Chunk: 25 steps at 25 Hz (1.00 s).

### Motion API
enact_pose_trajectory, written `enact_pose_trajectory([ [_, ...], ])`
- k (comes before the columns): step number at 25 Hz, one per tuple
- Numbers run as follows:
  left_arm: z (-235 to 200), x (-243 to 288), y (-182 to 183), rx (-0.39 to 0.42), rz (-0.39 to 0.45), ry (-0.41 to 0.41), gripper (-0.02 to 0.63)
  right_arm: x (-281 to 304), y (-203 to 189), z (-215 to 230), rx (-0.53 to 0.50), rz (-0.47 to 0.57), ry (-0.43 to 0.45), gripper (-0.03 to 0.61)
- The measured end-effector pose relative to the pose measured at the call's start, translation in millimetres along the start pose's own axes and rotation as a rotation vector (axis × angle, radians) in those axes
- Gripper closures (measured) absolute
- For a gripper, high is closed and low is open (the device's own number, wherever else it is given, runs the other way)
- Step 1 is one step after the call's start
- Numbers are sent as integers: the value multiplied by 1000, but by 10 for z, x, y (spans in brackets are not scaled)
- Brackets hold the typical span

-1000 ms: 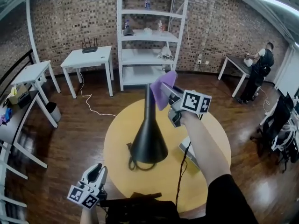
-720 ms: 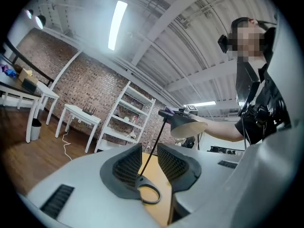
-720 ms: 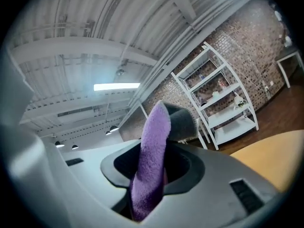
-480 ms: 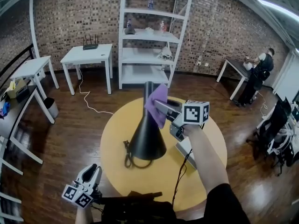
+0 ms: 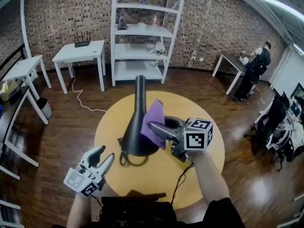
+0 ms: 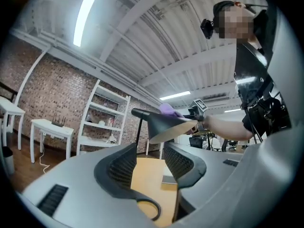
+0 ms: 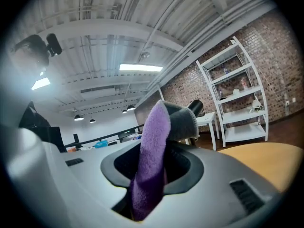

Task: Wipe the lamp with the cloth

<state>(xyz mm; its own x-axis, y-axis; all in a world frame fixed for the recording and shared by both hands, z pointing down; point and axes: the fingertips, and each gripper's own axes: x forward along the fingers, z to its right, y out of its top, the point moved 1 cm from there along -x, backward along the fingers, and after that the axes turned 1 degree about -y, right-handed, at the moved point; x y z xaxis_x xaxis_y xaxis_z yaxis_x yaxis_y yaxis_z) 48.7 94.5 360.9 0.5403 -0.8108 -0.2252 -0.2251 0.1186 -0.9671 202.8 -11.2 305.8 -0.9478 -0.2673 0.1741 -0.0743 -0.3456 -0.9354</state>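
The purple cloth (image 5: 153, 123) is resting against the flared shade of the black lamp (image 5: 135, 137), which is sitting on the round yellow table (image 5: 110, 121). The right gripper (image 5: 156, 129) is gripping the cloth. Its jaws are standing partly apart, pinching the folded fabric between the pads, and the fabric is draping out past the tips. The left gripper (image 5: 104, 155) is hovering at the table's near left edge, well apart from the lamp. Its jaws are opening, and nothing is sitting between them.

I see a fuzzy cloth (image 5: 153, 125), a matt black lamp (image 5: 133, 136). Now the table (image 5: 190, 107), smooth pale wood; the floor (image 5: 61, 127), glossy planks.
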Motion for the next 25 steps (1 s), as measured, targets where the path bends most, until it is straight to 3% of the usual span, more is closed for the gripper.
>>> enact_pose_trajectory([
  [3, 22, 189, 309, -41, 101, -48, 431, -121, -102, -69, 30, 24, 20, 453],
  [6, 34, 440, 539, -212, 170, -130, 430, -199, -187, -79, 73, 54, 37, 453],
  [8, 89, 629, 486, -312, 128, -183, 388, -221, -220, -64, 103, 74, 45, 453],
  [11, 145, 777, 289, -361, 44, -194, 387, -241, -242, -55, 118, 85, 51, 453],
  [16, 98, 761, 228, -488, 51, -209, 396, -196, -232, -37, 82, 49, 82, 453],
  [19, 100, 767, 215, -518, 48, -213, 396, -112, -49, 224, 64, 66, 30, 454],
  [22, 131, 765, 193, -518, 38, -210, 396, 47, 415, 585, 79, 180, -32, 454],
  [24, 136, 769, 180, -524, 40, -209, 396, 153, 755, 907, 164, 291, -52, 454],
  [25, 141, 777, 174, -525, 40, -210, 396, 198, 854, 1112, 271, 340, -66, 454],
])
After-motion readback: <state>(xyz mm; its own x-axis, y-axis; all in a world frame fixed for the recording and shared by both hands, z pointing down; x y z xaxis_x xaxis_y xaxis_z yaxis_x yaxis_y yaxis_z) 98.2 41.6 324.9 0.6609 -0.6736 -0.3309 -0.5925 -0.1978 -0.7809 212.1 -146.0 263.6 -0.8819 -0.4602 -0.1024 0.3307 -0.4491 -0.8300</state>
